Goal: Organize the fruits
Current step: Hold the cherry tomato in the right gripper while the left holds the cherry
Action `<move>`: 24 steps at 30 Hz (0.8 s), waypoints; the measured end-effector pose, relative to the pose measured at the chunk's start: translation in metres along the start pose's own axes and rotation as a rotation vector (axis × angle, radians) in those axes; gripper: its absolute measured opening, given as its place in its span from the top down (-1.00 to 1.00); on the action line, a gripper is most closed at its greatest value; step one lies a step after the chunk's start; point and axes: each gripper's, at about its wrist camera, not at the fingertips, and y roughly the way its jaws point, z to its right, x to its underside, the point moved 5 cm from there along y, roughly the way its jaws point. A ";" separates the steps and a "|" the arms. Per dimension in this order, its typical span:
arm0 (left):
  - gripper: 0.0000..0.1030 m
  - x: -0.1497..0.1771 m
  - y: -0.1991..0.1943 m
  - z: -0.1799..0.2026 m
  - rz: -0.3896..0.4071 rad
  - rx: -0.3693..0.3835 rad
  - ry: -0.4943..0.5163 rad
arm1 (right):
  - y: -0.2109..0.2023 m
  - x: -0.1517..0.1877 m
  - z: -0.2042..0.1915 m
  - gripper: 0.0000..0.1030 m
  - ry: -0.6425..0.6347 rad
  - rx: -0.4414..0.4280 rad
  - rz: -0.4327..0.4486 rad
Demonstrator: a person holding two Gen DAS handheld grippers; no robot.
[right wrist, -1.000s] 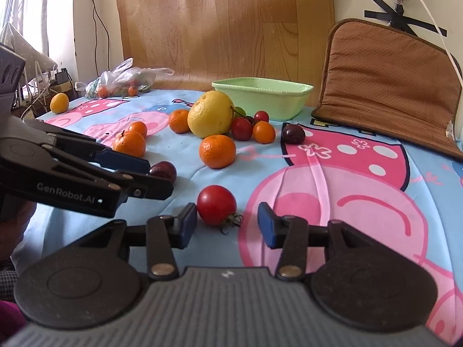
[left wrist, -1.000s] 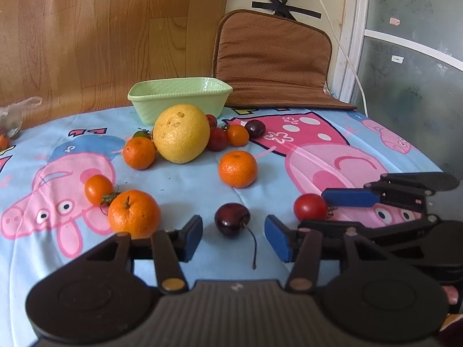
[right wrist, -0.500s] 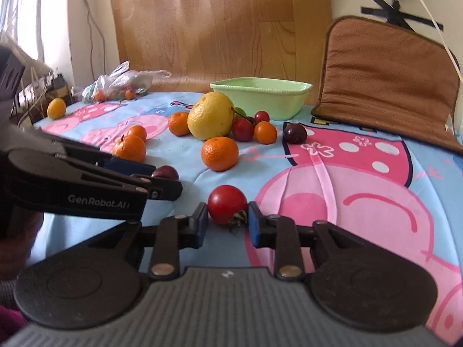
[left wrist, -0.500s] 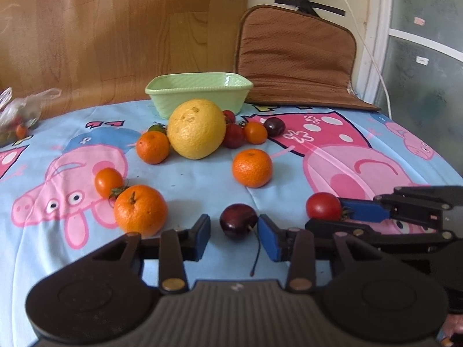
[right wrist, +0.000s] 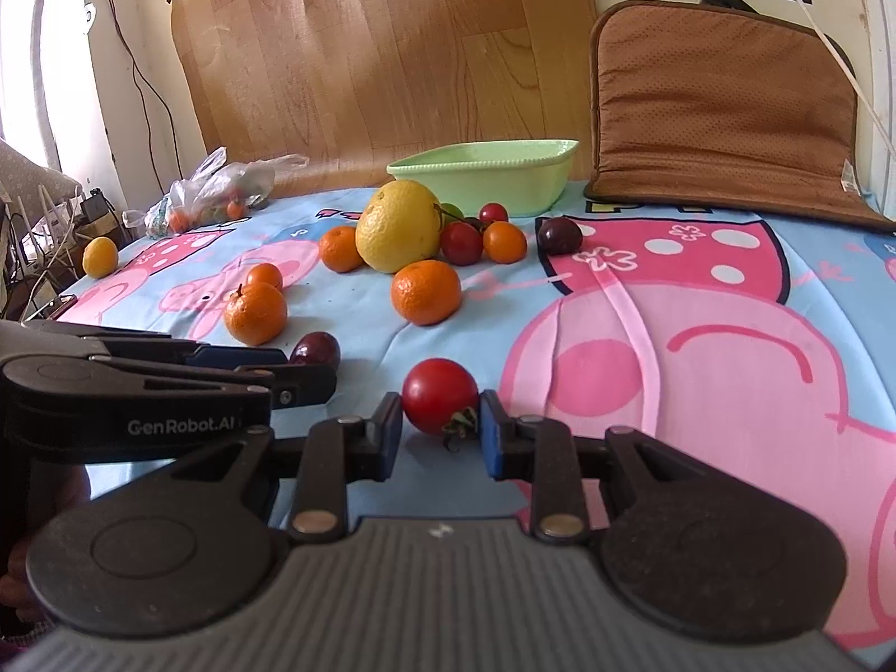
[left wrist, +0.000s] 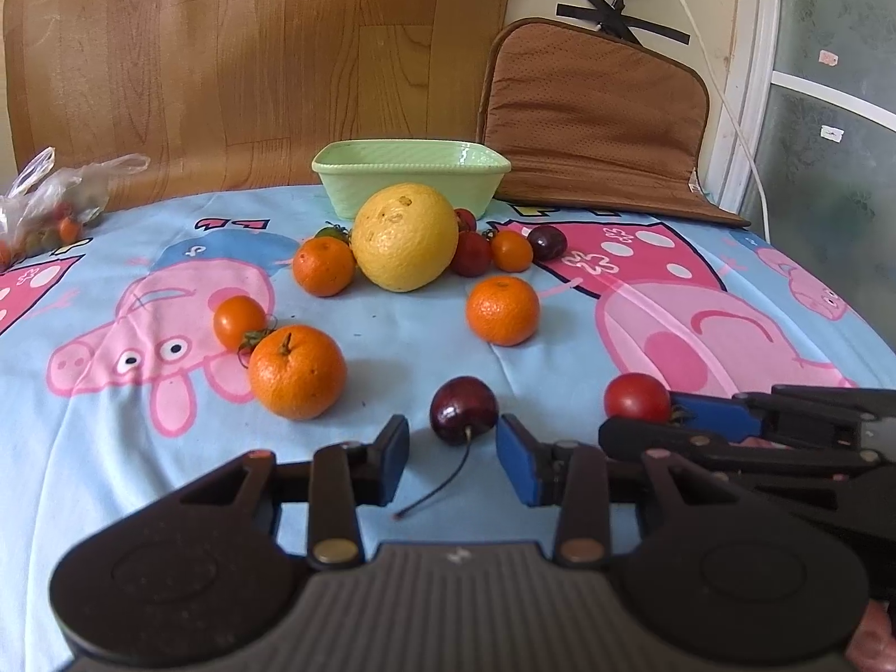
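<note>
Step in hand: double pick-up, low in both frames, nothing lifted yet by the look of it.
Left tongs: fairly narrow, pads either side of the dark cherry, small gaps on both sides, no contact visible; stem trailing toward the camera.
Right tongs: closed in tight around the red tomato, pads touching or all but touching its sides; tomato apparently resting on the table.
Next move: probably a final squeeze on the cherry, gently, round and slippery; then both lifted and carried to the top of the frame.
Container: green bowl at upper centre of the left view, behind the big yellow citrus; inside hidden by the near wall, nothing showing above the rim.
Other container: plastic bag at upper left of the right view, small fruits inside, kinds unclear.
Loose fruit: oranges, small tomatoes and another dark cherry scattered mid-frame, well short of the bowl.
</note>
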 end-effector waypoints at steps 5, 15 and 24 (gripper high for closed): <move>0.33 0.002 -0.002 0.000 0.010 -0.010 0.008 | -0.001 0.003 -0.001 0.38 -0.008 0.008 0.008; 0.17 0.007 -0.006 -0.004 0.043 -0.009 0.023 | -0.007 0.007 -0.005 0.36 -0.061 0.033 0.002; 0.43 -0.001 0.003 0.009 0.045 0.064 0.073 | -0.004 0.007 -0.002 0.38 -0.073 0.035 0.005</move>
